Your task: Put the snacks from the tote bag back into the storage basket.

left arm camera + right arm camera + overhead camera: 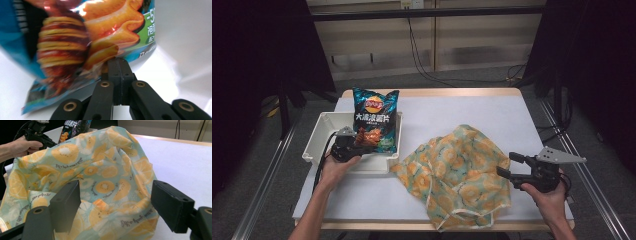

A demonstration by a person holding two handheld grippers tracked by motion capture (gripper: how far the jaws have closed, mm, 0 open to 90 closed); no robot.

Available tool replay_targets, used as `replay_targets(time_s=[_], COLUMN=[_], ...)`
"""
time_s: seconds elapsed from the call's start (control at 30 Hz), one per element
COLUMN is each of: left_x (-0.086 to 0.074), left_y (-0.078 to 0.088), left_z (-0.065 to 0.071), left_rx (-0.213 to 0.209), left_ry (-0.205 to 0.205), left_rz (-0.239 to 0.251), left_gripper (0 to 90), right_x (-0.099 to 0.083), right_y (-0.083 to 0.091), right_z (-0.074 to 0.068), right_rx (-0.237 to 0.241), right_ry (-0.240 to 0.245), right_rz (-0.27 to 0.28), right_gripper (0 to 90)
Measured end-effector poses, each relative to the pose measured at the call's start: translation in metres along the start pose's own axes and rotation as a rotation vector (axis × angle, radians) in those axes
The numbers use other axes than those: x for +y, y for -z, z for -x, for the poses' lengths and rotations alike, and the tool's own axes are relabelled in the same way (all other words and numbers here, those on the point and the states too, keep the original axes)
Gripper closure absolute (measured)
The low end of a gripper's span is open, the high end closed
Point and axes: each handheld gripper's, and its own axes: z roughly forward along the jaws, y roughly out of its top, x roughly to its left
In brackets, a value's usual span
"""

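One Lay's-logo chip bag [374, 120] pinched in left hand-held gripper [353, 145]; right hand-held gripper [508, 165] open.

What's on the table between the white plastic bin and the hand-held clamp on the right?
The crumpled orange-and-teal fruit-print cloth bag lies between the white plastic bin and the right gripper, as the high view shows.

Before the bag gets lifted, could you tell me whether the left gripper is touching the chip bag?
Touching: in the left gripper view, the left gripper has its fingers closed on the lower edge of the chip bag.

White table [472, 107]: bin [319, 140], bag [457, 170].
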Motion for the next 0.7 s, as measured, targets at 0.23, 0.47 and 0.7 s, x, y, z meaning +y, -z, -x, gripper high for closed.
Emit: replay_targets(time_s=[0.23,0.47,0.7], left_x=[0.012,0.022,0.030], left_y=[-0.008,-0.018,-0.025], left_z=[-0.012,-0.020,-0.027], left_rx=[0.021,0.020,0.054], left_ry=[0.019,0.026,0.002], left_rz=[-0.039,-0.049,-0.089], left_gripper=[90.0,90.0,90.0], right_x=[0.000,-0.001,-0.002], right_y=[0.000,0.000,-0.001], right_z=[-0.001,0.001,0.002], right_rx=[0.002,-0.003,-0.002], right_ry=[0.004,-0.001,0.001], right_rz=[-0.003,-0.007,-0.007], right_gripper=[23.2,23.2,23.1])
